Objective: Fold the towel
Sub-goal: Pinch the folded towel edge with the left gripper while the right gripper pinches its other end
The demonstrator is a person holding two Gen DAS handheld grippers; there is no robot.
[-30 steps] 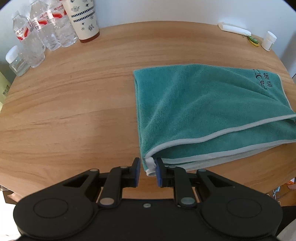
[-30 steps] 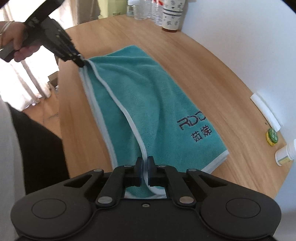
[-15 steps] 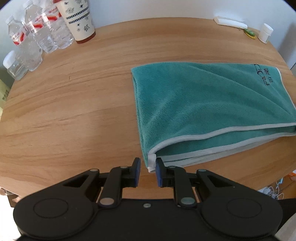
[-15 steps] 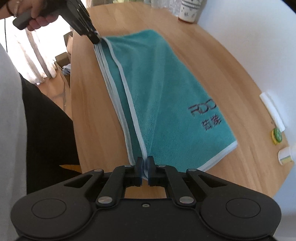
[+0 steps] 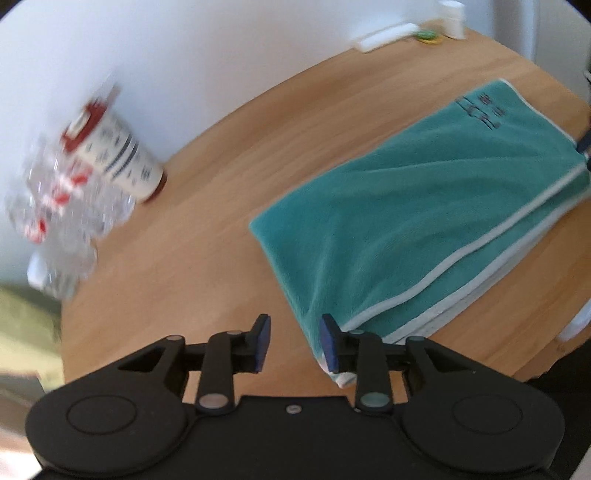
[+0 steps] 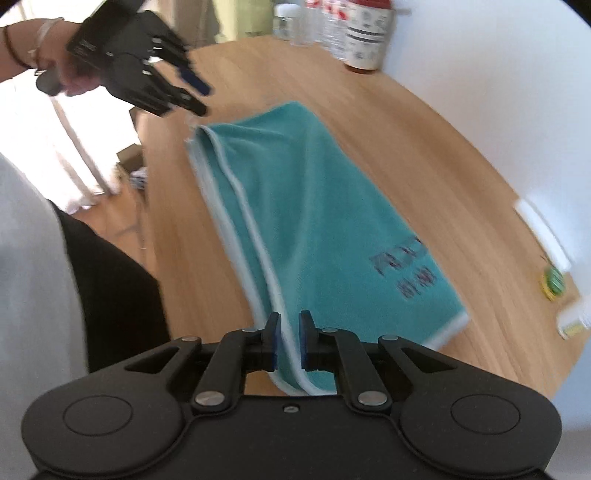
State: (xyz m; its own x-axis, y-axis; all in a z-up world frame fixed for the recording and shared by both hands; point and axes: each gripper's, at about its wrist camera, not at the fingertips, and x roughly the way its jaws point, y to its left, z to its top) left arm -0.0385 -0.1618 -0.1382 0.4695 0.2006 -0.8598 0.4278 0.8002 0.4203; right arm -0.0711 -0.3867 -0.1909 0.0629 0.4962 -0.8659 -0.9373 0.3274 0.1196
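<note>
A teal towel [image 5: 417, 229] with a pale border lies folded in half on the round wooden table [image 5: 192, 258]; it also shows in the right wrist view [image 6: 314, 221]. My left gripper [image 5: 294, 341] is open and empty, lifted off the towel's near corner; it also shows in the right wrist view [image 6: 192, 92], above the far corner. My right gripper [image 6: 289, 341] has its jaws slightly apart, with the towel's layered hem lying between them.
Several water bottles [image 5: 62, 206] and a patterned cup [image 5: 122, 162] stand at the table's far left. A white bar [image 5: 384, 35], a green-yellow lid [image 5: 428, 35] and a small white bottle [image 5: 452, 16] sit at the far edge by the wall. The person's body [image 6: 55, 258] stands at the table's side.
My left gripper has opened, let go of the towel corner and swung up and left. My right gripper's jaws have parted from shut on the hem. The towel has settled flat.
</note>
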